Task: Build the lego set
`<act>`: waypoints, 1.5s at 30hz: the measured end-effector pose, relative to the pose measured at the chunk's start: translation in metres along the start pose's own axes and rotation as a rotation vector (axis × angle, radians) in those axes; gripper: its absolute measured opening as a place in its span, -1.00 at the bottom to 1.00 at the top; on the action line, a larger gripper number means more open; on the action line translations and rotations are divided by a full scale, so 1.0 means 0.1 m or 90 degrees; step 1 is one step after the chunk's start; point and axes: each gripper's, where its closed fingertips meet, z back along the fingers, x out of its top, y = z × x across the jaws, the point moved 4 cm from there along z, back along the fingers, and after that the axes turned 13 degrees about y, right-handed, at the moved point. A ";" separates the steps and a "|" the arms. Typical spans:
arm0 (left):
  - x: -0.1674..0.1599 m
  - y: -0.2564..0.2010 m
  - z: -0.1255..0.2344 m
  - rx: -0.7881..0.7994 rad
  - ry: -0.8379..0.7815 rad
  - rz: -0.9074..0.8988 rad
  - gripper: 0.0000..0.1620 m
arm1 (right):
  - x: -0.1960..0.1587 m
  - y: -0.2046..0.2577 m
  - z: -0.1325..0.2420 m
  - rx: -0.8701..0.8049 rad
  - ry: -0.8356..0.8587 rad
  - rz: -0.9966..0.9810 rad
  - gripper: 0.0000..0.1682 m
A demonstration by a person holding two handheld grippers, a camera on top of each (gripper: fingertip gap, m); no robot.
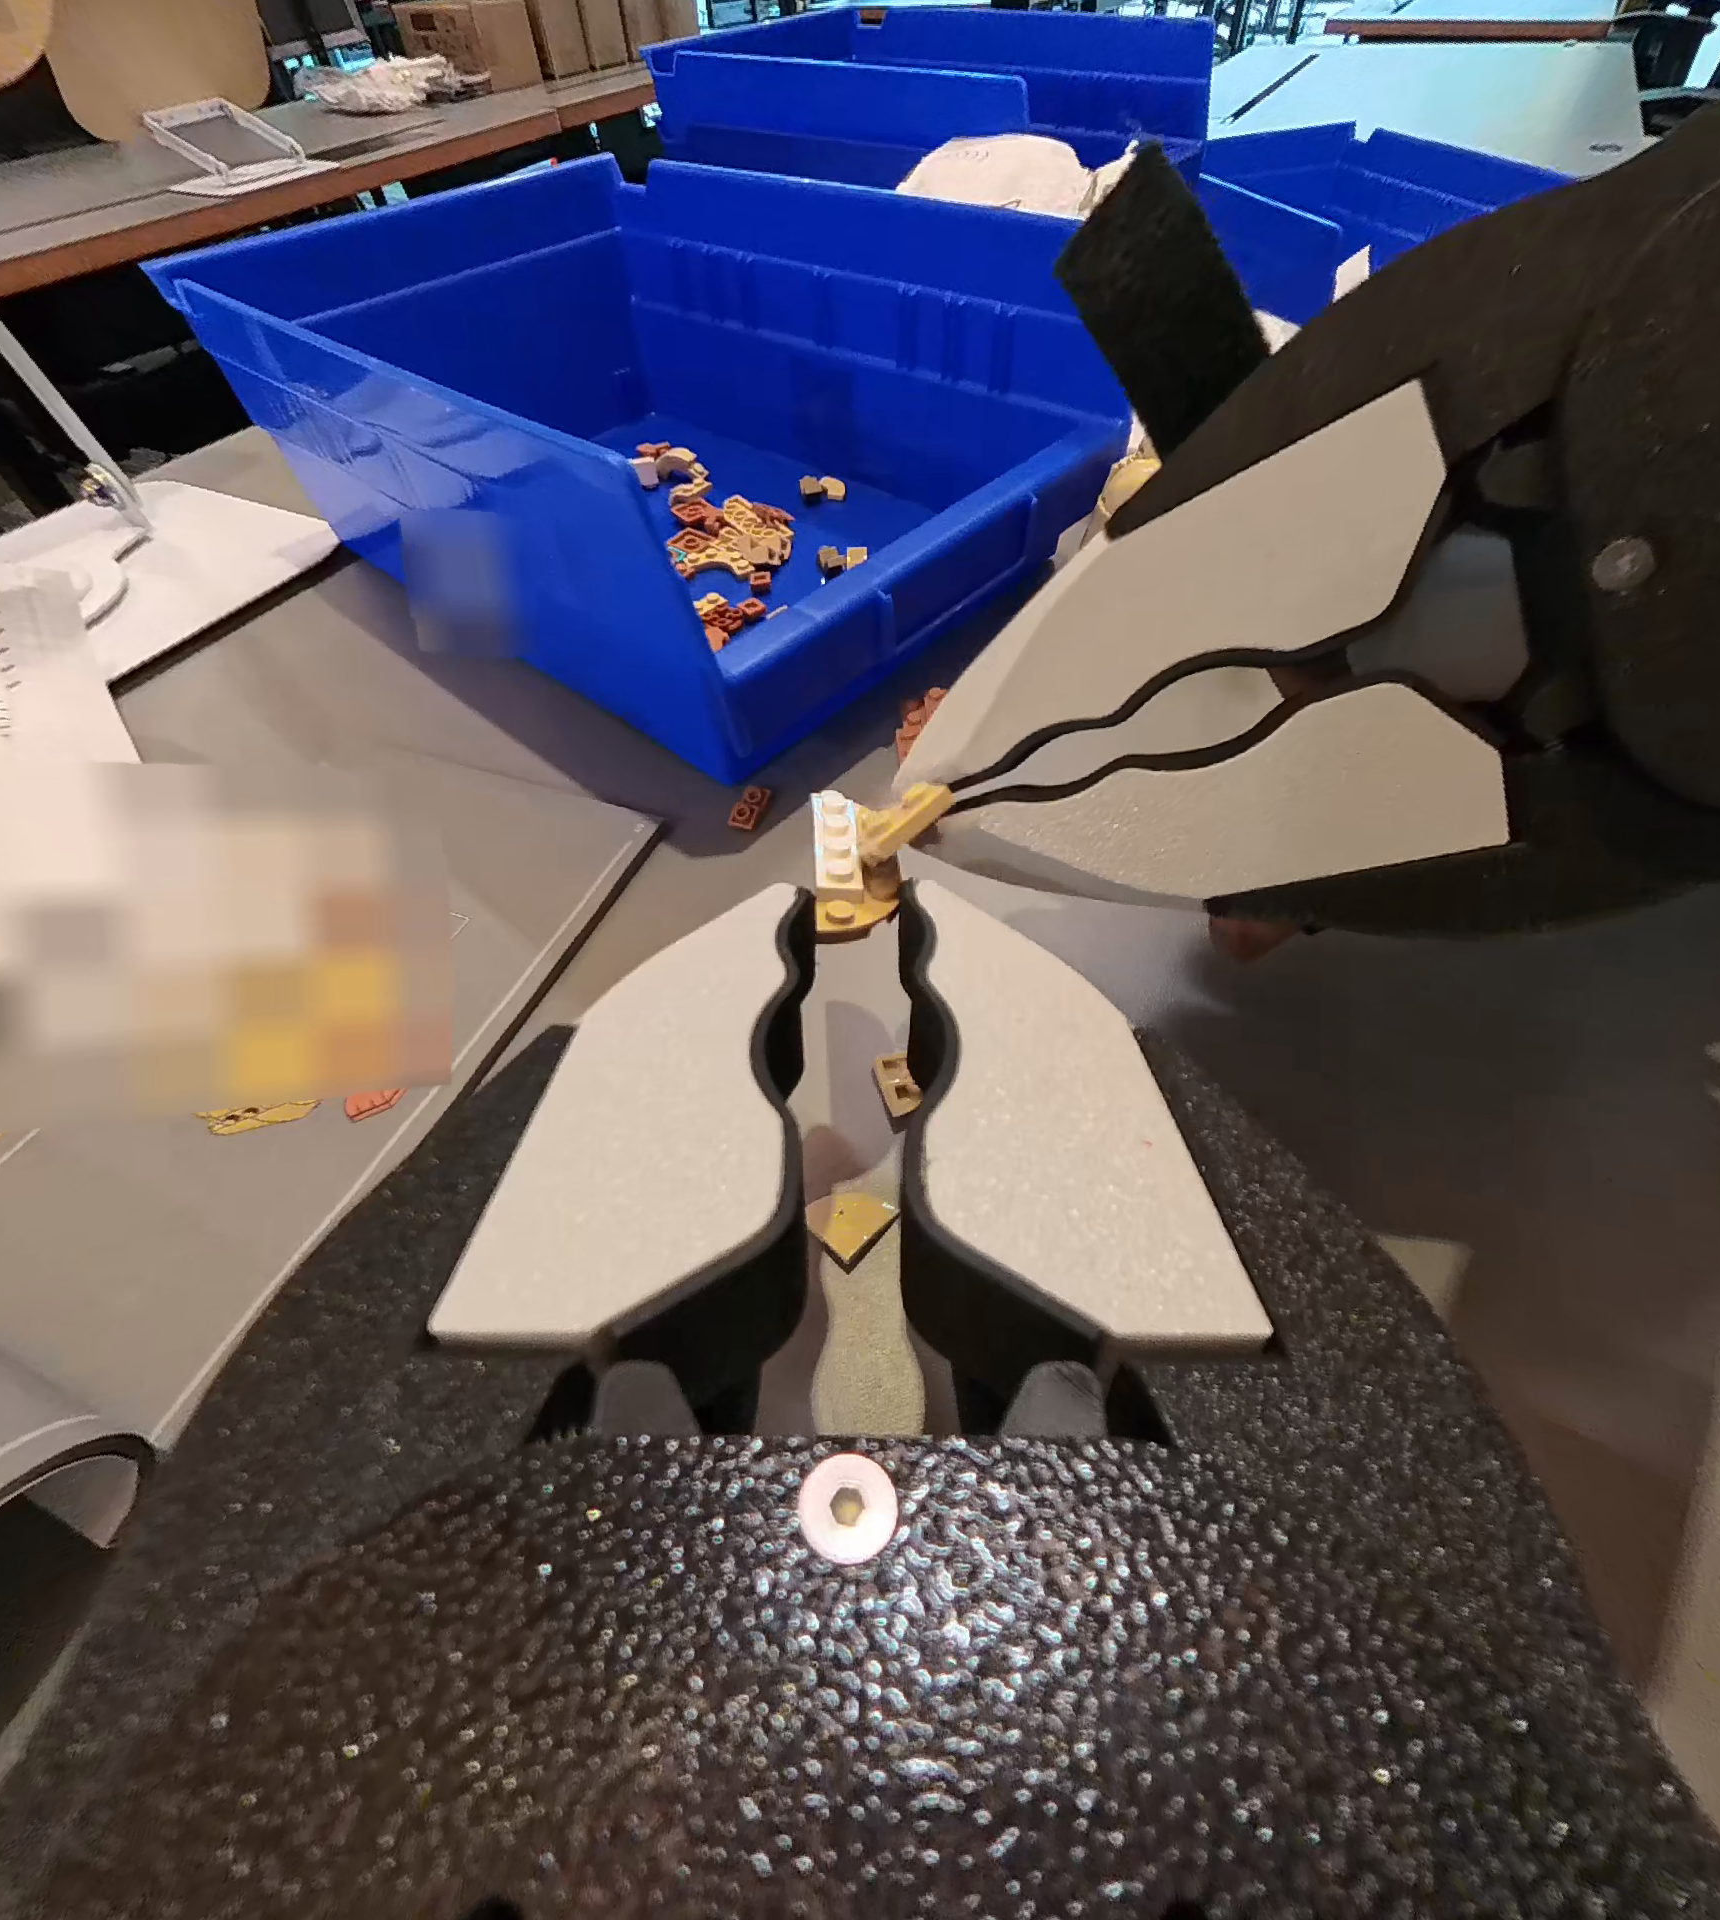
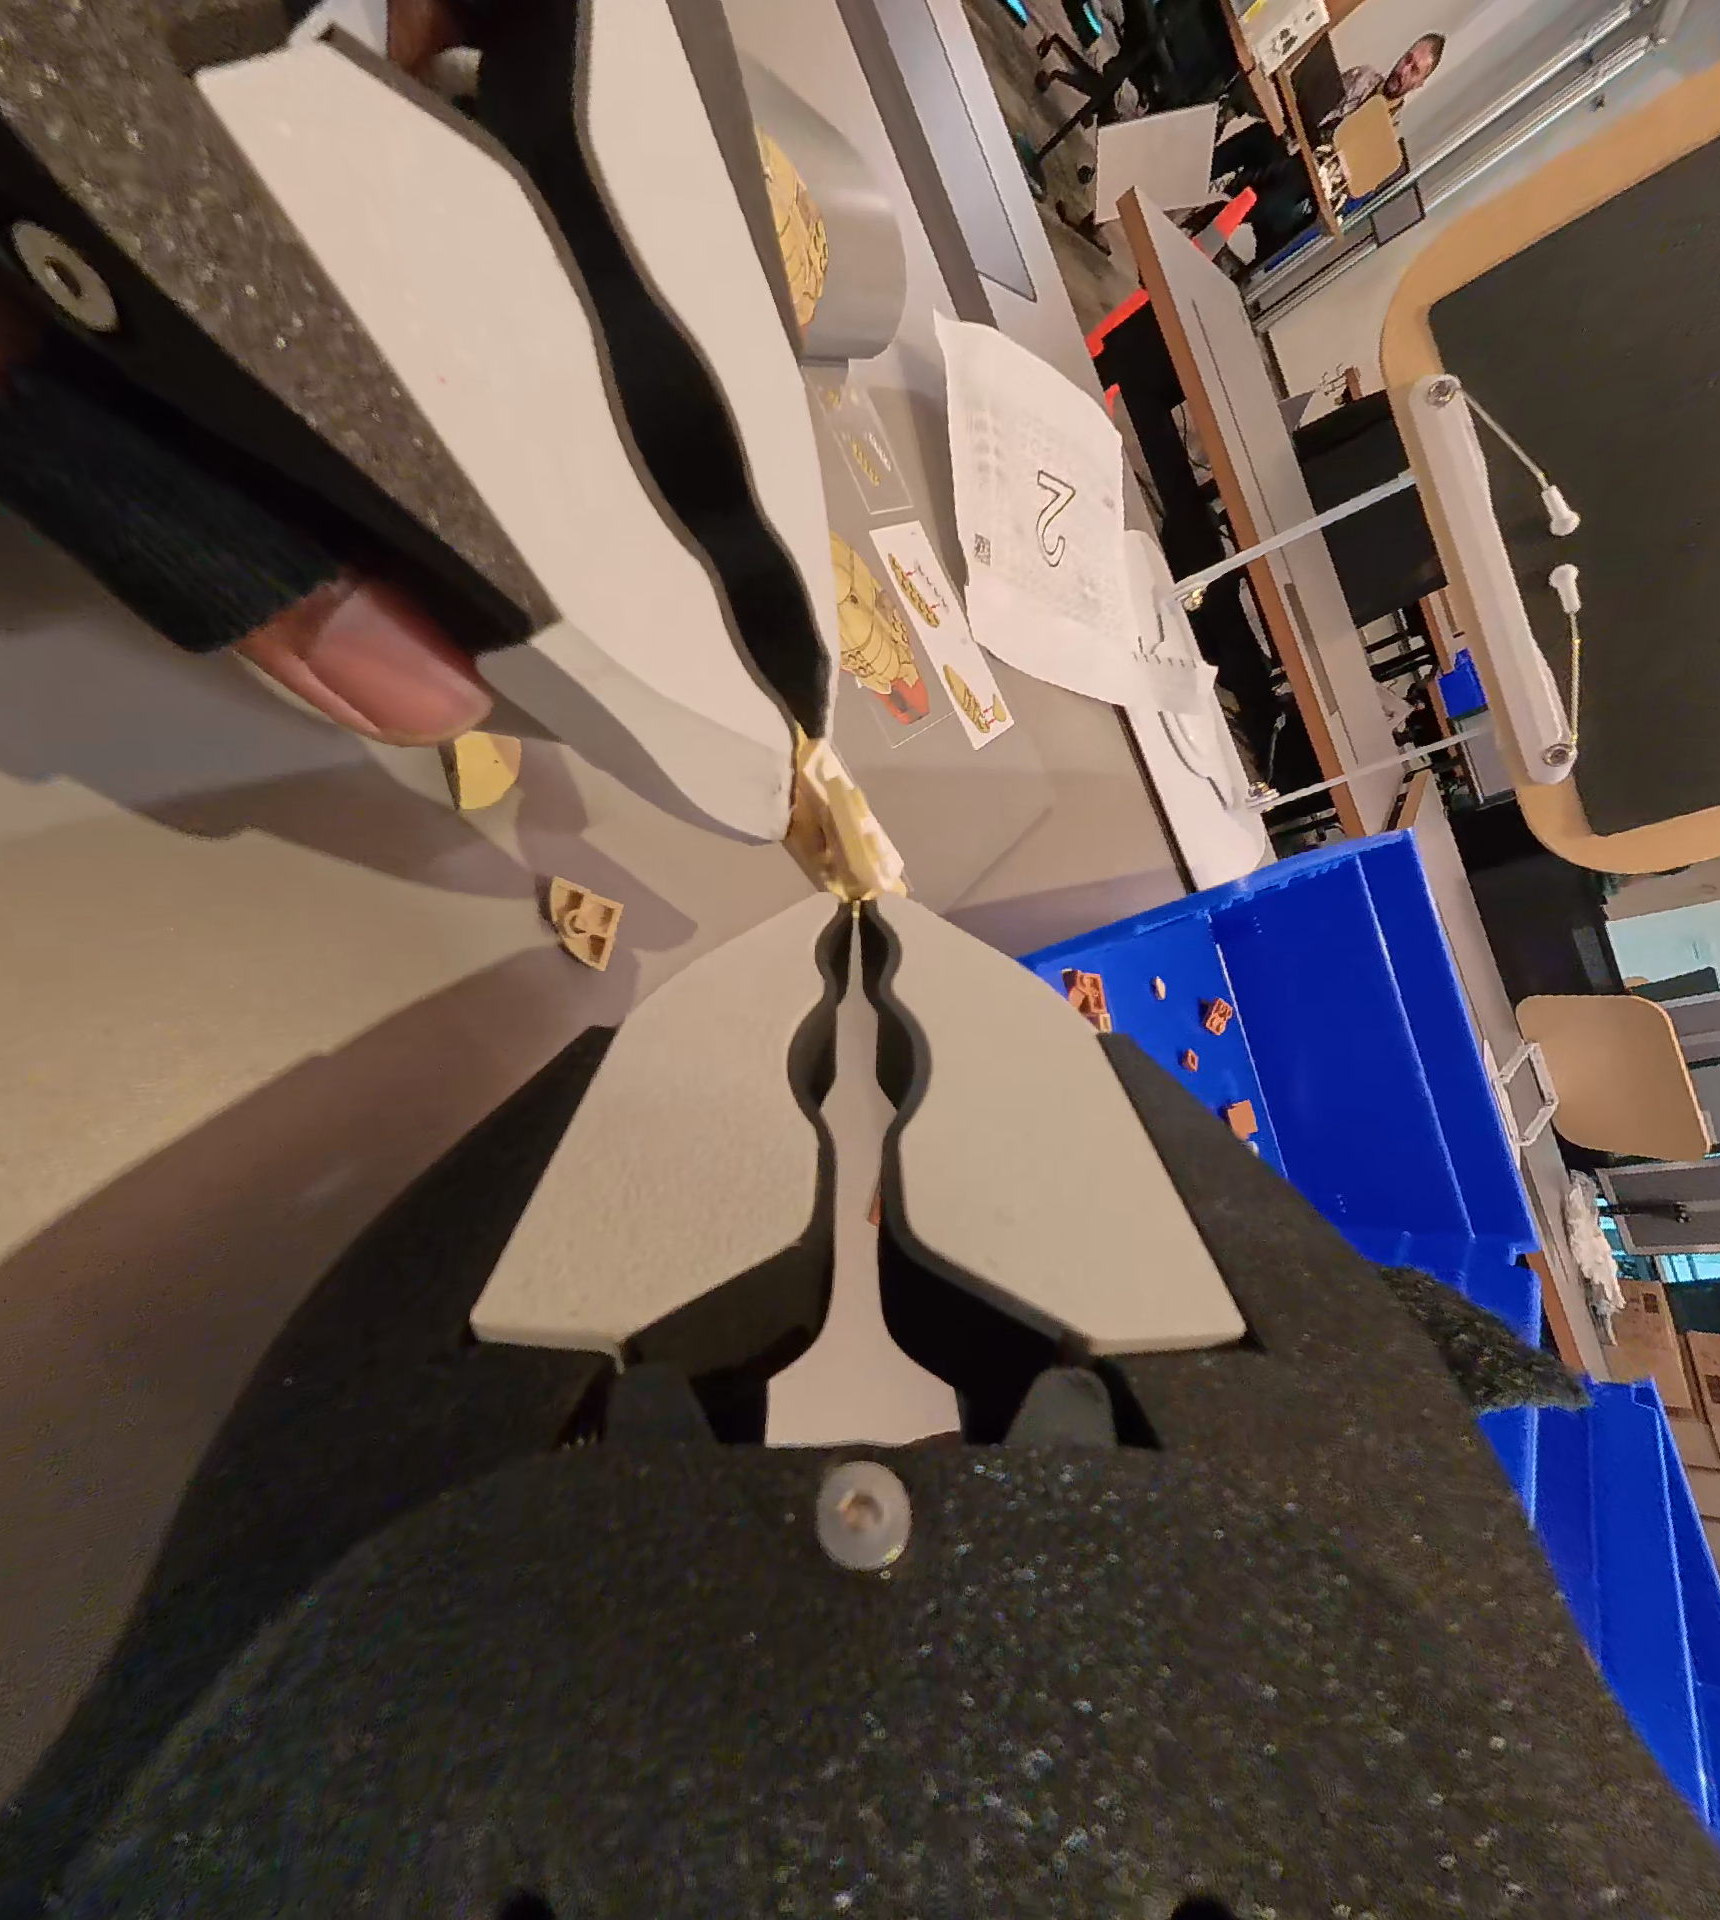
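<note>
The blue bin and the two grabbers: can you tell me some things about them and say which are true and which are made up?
1. The blue bin has small brown and tan bricks in it. True.
2. The left gripper is wide open and holds nothing. False: it pinches a small assembly with a white plate on top.
3. The right gripper grips a tan piece against that assembly. True.
4. The instruction booklet lies inside the bin. False: it lies open on the table.
</note>
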 end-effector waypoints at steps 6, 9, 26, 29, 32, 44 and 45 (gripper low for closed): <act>0.00 -0.01 0.00 -0.004 0.003 0.003 -0.82 | 0.01 0.00 0.00 -0.002 -0.002 -0.001 -0.92; 0.00 -0.01 -0.01 -0.005 0.005 0.005 -0.82 | 0.01 0.00 0.00 -0.002 -0.004 0.001 -0.87; -0.02 -0.03 -0.02 -0.024 0.015 0.004 -0.82 | 0.06 0.09 0.03 0.025 -0.063 0.099 -0.79; -0.02 -0.04 -0.02 -0.028 0.015 0.001 -0.82 | 0.05 0.07 0.03 0.042 -0.067 0.080 -0.79; -0.01 -0.05 -0.01 -0.030 0.006 -0.022 -0.82 | 0.02 0.00 0.04 0.094 -0.070 0.028 -0.80; 0.04 -0.15 -0.03 0.041 -0.030 -0.145 -0.82 | -0.04 -0.18 0.09 0.364 -0.041 -0.267 -0.80; 0.05 -0.15 -0.04 0.044 -0.026 -0.133 -0.82 | -0.03 -0.18 0.10 0.362 -0.034 -0.267 -0.79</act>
